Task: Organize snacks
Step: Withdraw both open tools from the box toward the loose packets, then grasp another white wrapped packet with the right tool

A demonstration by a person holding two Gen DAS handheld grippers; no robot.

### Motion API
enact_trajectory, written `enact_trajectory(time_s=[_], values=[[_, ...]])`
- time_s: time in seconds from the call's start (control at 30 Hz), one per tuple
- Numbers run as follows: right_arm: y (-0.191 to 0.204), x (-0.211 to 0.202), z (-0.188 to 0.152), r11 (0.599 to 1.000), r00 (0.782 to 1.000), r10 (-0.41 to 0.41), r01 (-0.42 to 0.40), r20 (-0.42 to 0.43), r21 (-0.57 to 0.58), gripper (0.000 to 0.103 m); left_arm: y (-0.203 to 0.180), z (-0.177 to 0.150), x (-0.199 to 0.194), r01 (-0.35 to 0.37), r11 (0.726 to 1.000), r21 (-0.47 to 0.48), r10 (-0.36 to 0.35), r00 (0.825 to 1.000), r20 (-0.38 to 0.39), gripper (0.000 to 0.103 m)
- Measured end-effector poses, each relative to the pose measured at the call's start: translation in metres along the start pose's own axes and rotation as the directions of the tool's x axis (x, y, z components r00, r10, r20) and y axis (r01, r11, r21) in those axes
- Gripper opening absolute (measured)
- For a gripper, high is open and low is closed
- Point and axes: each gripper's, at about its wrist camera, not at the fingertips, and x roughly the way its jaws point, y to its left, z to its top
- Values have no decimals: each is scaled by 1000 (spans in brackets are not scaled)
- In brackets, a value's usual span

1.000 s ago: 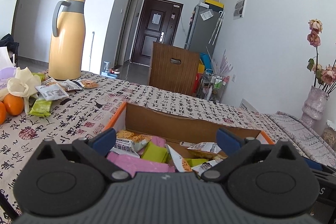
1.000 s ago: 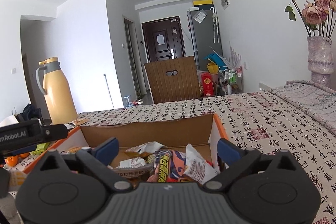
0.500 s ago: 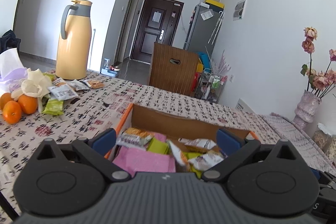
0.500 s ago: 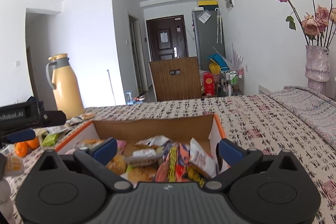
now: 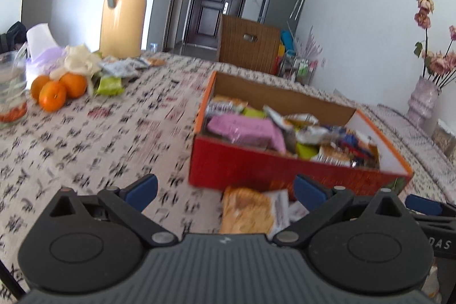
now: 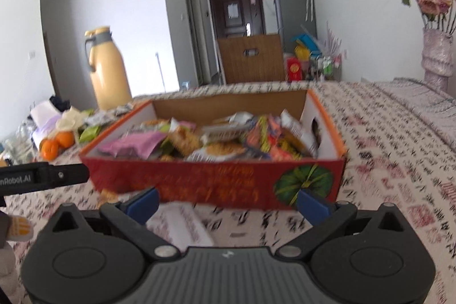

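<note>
1. The left gripper [image 5: 225,190] filled the bottom of its frame with its jaws spread wide and nothing between them.
2. The right gripper [image 6: 228,200] sat likewise at the bottom of its frame, jaws apart and empty.
3. Just ahead of the left gripper, lower centre, an orange snack packet [image 5: 246,210] lay flat on the patterned tablecloth [image 5: 85,138], touching or nearly touching a white packet [image 5: 280,205] on its right. Both looked light, soft and crinkly, likely slippery film, so a pinch across a sealed edge seemed safer than squeezing the middle, where the contents could crush.
4. Beyond them, centre right in the left view, the red box [image 5: 256,167] stood open and heaped with mixed packets, a pink packet [image 5: 242,128] uppermost at its left.
5. In the right view the box took the middle of the frame, with a white packet [image 6: 182,224] lying before it at lower left.
6. Further packets [image 5: 109,84] lay at upper left in the left view, beside oranges [image 5: 57,90] and near a yellow thermos [image 5: 124,10].
</note>
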Motion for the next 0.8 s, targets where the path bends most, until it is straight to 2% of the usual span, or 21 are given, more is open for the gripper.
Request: enact_trajectory(time_s=[0.07, 0.2, 0.47, 0.6, 0.67, 0.8], values=[[9, 6, -2, 1000, 999, 2, -3, -34, -27, 102, 4, -3, -3, 0, 1000, 2, 0, 1000, -6, 103], [24, 21, -2, 998, 994, 31, -37, -100, -55, 93, 11, -6, -10, -3, 1000, 0, 3, 1000, -4, 103], [44, 52, -3, 990, 976, 57, -83, -210, -114, 64, 21, -10, -13, -14, 1000, -13, 14, 1000, -17, 103], [47, 53, -3, 989, 978, 49, -76, -203, -129, 54, 23, -11, -16, -17, 1000, -17, 17, 1000, -16, 103], [50, 51, -6, 987, 979, 45, -74, -197, -145, 53, 24, -10, -15, -20, 1000, -20, 20, 1000, -20, 103], [52, 43, -12, 981, 982, 49, -82, -183, -176, 45, 23, -11, -13, -21, 1000, -21, 20, 999, -28, 103]])
